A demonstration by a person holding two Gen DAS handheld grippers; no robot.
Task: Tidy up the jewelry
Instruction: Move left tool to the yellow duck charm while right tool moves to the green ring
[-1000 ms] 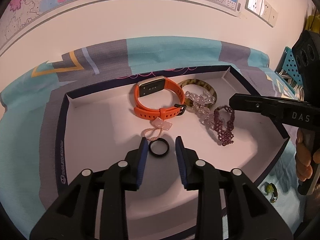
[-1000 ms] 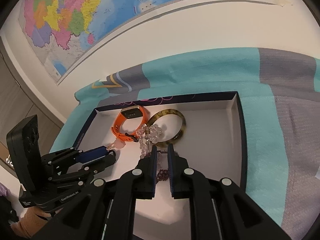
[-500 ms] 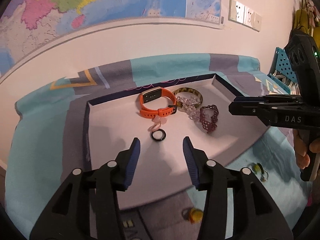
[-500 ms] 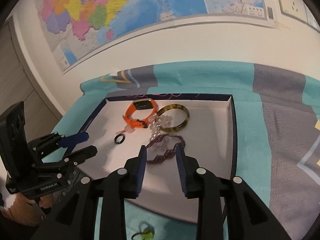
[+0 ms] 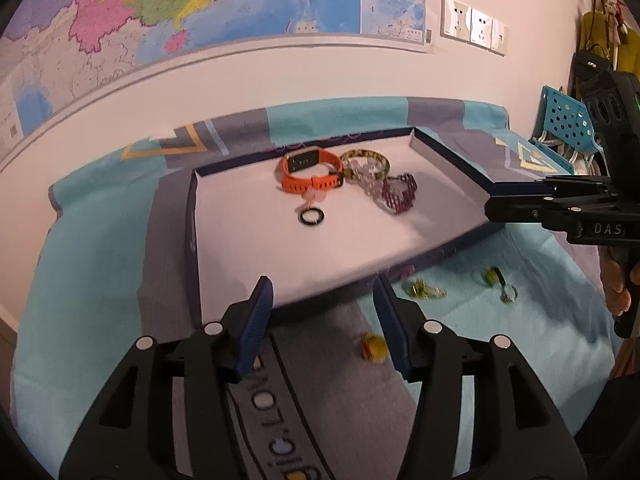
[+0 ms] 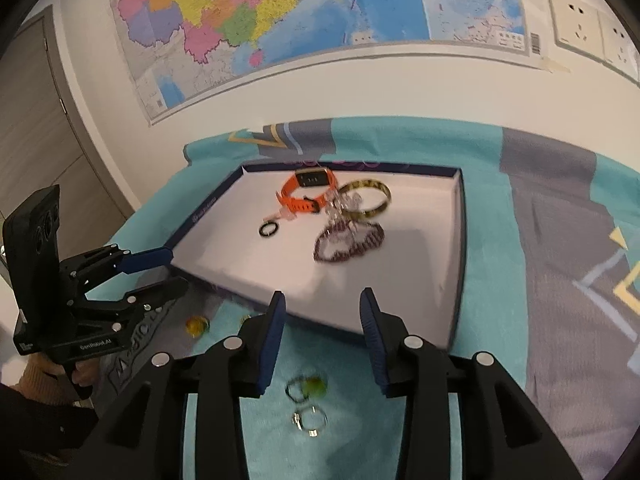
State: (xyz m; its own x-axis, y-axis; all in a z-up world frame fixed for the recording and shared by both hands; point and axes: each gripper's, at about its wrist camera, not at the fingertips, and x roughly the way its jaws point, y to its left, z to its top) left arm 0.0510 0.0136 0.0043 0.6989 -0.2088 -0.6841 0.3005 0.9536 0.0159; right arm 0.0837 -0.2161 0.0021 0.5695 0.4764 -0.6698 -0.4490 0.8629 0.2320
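Note:
A white box lid tray [image 5: 248,240] [image 6: 416,280] with dark blue walls holds an orange watch [image 5: 308,172] [image 6: 306,196], a tortoiseshell bangle [image 5: 366,158] [image 6: 370,200], a clear bead bracelet [image 5: 366,180], a maroon bead bracelet [image 5: 398,198] [image 6: 348,242] and a black ring [image 5: 311,216] [image 6: 268,229]. My left gripper [image 5: 322,328] is open and empty, in front of the tray. My right gripper [image 6: 322,338] is open and empty, above loose rings [image 6: 306,386] on the cloth. A yellow ring [image 5: 374,346] [image 6: 196,325] lies near the left gripper.
A teal and grey cloth [image 5: 100,280] [image 6: 560,320] covers the table. More small rings [image 5: 424,290] [image 5: 498,280] lie on it in front of the tray. A wall with a map [image 6: 280,20] stands behind. A blue perforated basket [image 5: 564,120] is at the right.
Both grippers have pulled back out of the tray and opened wider. The black ring and maroon bracelet stay lying in the tray. Loose rings on the cloth have come into view.

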